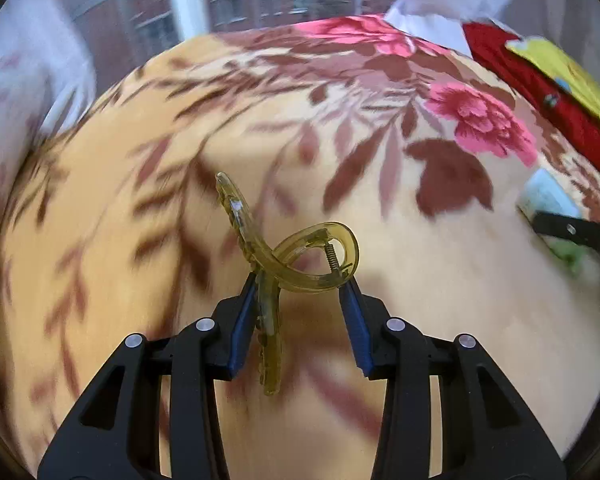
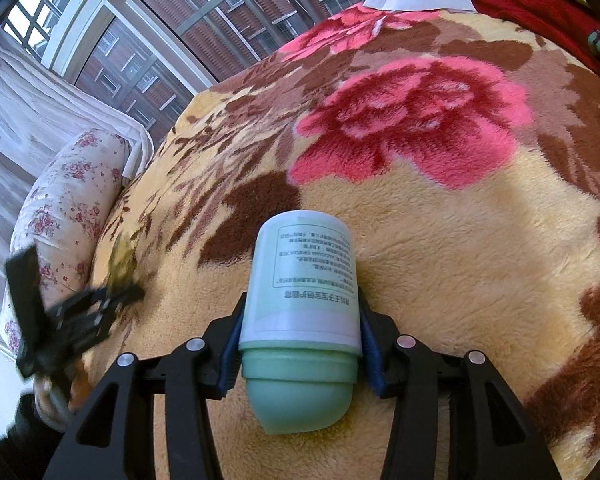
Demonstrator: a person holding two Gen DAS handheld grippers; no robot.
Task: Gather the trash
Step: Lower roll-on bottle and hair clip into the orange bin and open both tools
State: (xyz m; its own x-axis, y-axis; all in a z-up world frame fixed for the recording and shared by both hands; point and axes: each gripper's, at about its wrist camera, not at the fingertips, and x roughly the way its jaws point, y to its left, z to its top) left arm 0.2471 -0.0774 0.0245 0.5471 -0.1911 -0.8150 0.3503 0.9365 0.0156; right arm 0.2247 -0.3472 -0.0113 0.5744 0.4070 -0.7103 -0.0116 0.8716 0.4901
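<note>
a translucent amber plastic hair claw (image 1: 296,256), curved and toothed with a bare metal spring, is clamped in the jaws of the left gripper (image 1: 303,284). a smooth pale-green cylindrical bottle (image 2: 300,316) with a domed cap is gripped by the right gripper (image 2: 300,312). both are held above a fleecy floral blanket (image 2: 440,240) on the bed.

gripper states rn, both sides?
Left gripper: shut on the yellow hair claw clip.
Right gripper: shut on the green bottle, held above the floral blanket.
</note>
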